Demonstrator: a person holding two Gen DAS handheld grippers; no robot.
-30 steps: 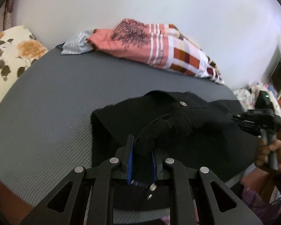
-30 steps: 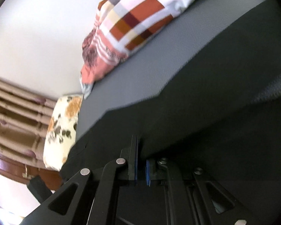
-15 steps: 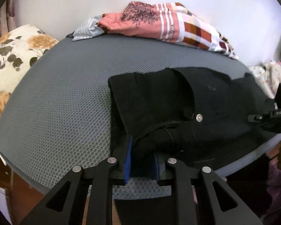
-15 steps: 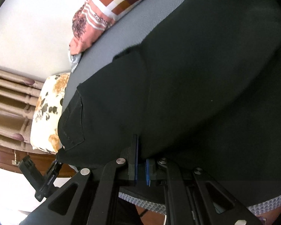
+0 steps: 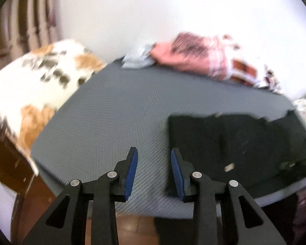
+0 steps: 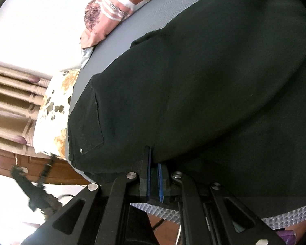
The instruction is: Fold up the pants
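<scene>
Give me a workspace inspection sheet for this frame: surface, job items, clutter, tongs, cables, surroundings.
Surface: grey textured mattress, mostly bare on its left side.
Job's things: black pants lying flat near the front edge; pocket and rivet visible.
Clutter: pink and checked cloth pile at the far edge; floral pillow at left.
Tongs: left tongs opening, nothing between them, pants beside them to the right; right tongs shut on the pants' edge.
Cables: nothing seen.
Surroundings: white wall, curtain behind the pillow, wooden bed frame, tiled floor below.
</scene>
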